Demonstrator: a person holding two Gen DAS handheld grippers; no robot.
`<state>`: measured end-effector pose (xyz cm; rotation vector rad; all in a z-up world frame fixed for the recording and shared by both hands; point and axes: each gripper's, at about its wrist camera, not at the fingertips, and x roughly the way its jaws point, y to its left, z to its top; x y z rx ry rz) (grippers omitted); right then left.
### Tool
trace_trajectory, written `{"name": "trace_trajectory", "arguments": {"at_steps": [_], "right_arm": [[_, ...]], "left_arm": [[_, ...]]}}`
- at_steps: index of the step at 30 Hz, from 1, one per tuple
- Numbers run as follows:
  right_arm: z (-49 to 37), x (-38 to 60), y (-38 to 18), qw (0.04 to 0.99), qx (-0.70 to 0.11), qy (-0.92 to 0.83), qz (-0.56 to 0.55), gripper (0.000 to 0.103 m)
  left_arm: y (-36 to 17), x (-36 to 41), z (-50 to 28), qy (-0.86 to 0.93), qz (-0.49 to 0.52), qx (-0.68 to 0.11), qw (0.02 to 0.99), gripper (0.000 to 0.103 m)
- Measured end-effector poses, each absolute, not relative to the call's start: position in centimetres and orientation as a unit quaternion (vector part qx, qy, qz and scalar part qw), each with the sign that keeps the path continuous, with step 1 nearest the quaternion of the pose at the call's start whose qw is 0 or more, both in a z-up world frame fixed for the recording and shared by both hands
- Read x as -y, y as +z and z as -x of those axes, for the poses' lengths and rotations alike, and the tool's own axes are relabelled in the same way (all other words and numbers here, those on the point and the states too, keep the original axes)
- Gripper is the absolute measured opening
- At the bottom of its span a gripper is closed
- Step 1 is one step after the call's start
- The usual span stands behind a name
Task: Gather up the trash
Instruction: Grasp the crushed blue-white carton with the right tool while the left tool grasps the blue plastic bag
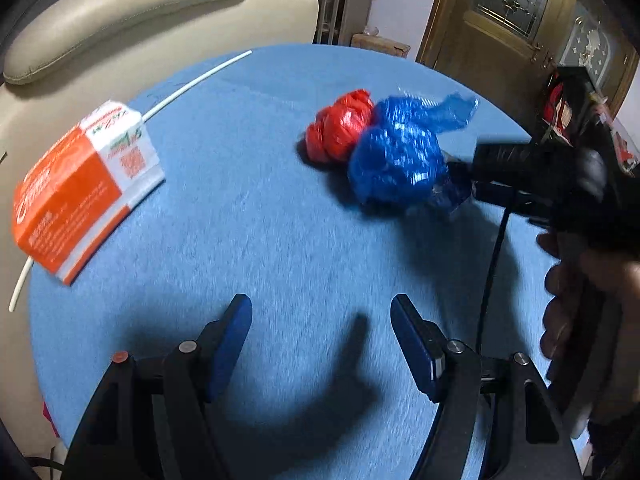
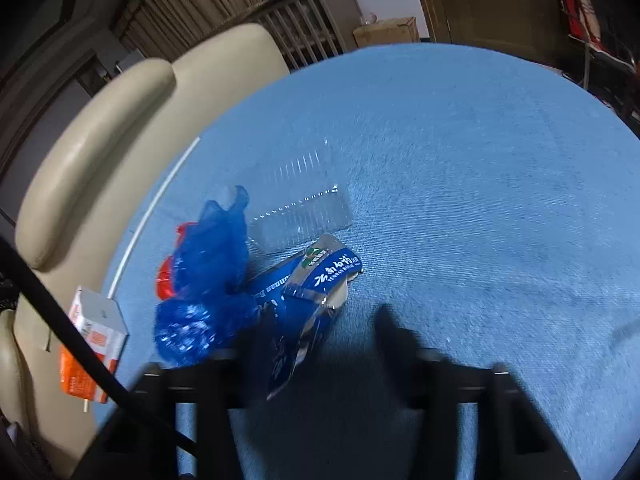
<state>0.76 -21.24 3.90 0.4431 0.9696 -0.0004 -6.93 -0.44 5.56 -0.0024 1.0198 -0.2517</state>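
Note:
A crumpled blue plastic bag lies against a red plastic bag on the round blue table. An orange and white carton sits at the left edge. My left gripper hovers open over bare cloth, holding nothing. My right gripper, held by a hand, reaches the blue bag's right side. In the right wrist view the right gripper is blurred, its jaws apart, with a blue snack wrapper lying against its left finger. The blue bag is just left of it.
A clear plastic tray lies beyond the wrapper. A thin white stick runs along the table's left rim. A cream armchair stands close behind that side. A black cable crosses the lower left. Wooden doors are behind.

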Motion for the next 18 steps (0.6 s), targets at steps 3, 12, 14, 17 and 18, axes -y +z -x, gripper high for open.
{"name": "trace_trajectory", "arguments": {"at_steps": [3,12,14,17,18], "right_arm": [[-1.0,21.3,3.9,0.863,-0.461,0.010,-0.209,0.027],[4.6,25.0,4.2,0.869,-0.450,-0.015,-0.205,0.026],[5.9,25.6,4.1,0.869,-0.449,-0.018,-0.209,0.026],[7.4,25.8,3.9,0.868,-0.449,-0.018,-0.214,0.026],[7.8,25.9,3.8,0.867,-0.448,-0.018,-0.215,0.026]], "left_arm": [[6.2,1.1,6.3,-0.120,-0.002,-0.479,0.869,0.073],[6.8,5.8,2.0,-0.133,-0.014,-0.467,0.874,0.075],[6.5,6.9,0.8,-0.123,-0.021,-0.468,0.875,0.075],[6.0,8.3,-1.0,-0.120,-0.031,-0.475,0.871,0.075],[6.2,8.5,-0.8,-0.121,-0.035,-0.477,0.870,0.058]]}}
